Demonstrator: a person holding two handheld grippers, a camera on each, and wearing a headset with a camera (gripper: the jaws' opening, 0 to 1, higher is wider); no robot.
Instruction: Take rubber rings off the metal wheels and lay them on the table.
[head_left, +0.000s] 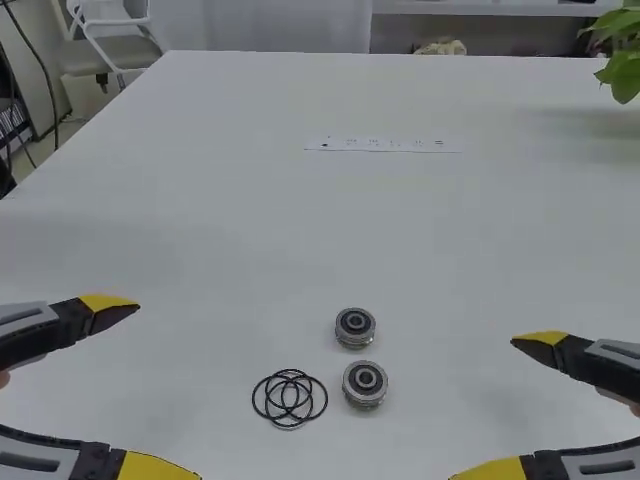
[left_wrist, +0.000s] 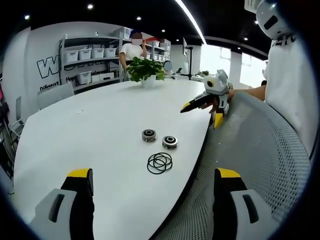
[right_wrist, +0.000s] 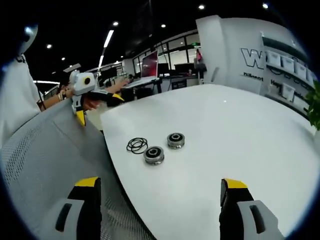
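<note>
Two small metal wheels lie flat near the white table's front edge, one (head_left: 355, 327) just behind the other (head_left: 365, 384). Left of the nearer wheel sits a small pile of thin black rubber rings (head_left: 290, 397). My left gripper (head_left: 160, 392) hovers open at the front left, well apart from the rings. At the front right my right gripper (head_left: 487, 408) is open too, with nothing between its fingers. The left gripper view has the wheels (left_wrist: 149, 135) (left_wrist: 170, 142) and rings (left_wrist: 160, 163) ahead of its jaws. In the right gripper view the wheels (right_wrist: 154, 154) (right_wrist: 175, 140) sit beside the rings (right_wrist: 137, 145).
A strip of printed paper (head_left: 383, 145) lies mid-table. A potted plant (head_left: 620, 50) stands at the far right corner, and white chairs (head_left: 105, 30) are off the far left. A grey mesh chair back (left_wrist: 250, 150) sits at the table's near edge. A person (left_wrist: 134, 50) stands by shelves.
</note>
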